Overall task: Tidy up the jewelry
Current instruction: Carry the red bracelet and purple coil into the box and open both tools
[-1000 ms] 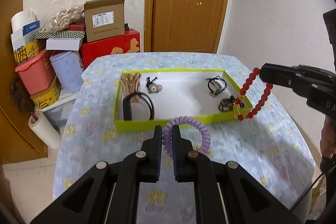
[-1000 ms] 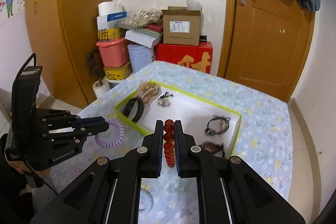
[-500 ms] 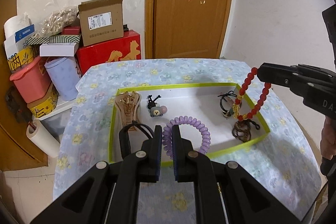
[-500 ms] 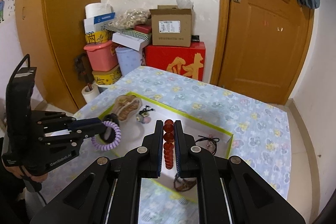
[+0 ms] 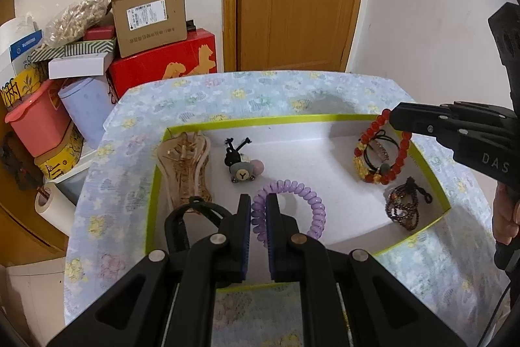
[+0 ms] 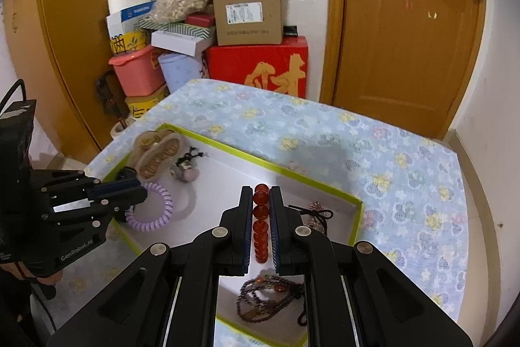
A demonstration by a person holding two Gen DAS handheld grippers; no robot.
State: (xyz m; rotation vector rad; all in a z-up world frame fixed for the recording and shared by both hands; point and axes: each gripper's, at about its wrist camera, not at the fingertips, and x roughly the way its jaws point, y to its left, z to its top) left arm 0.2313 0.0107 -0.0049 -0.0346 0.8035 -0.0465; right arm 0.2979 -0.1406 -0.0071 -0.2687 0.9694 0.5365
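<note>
Coils (purple, springy) (image 5: 313, 210); glossy round red beads (image 5: 404, 148).

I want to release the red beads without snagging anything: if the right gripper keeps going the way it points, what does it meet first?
Probably the bare white tray floor, just ahead of the right gripper; depth is unclear.

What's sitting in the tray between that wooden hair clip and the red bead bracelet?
A small bear hair tie lies on the tray floor between the wooden clip and the red bracelet; otherwise bare white, seen from the left wrist view.
</note>
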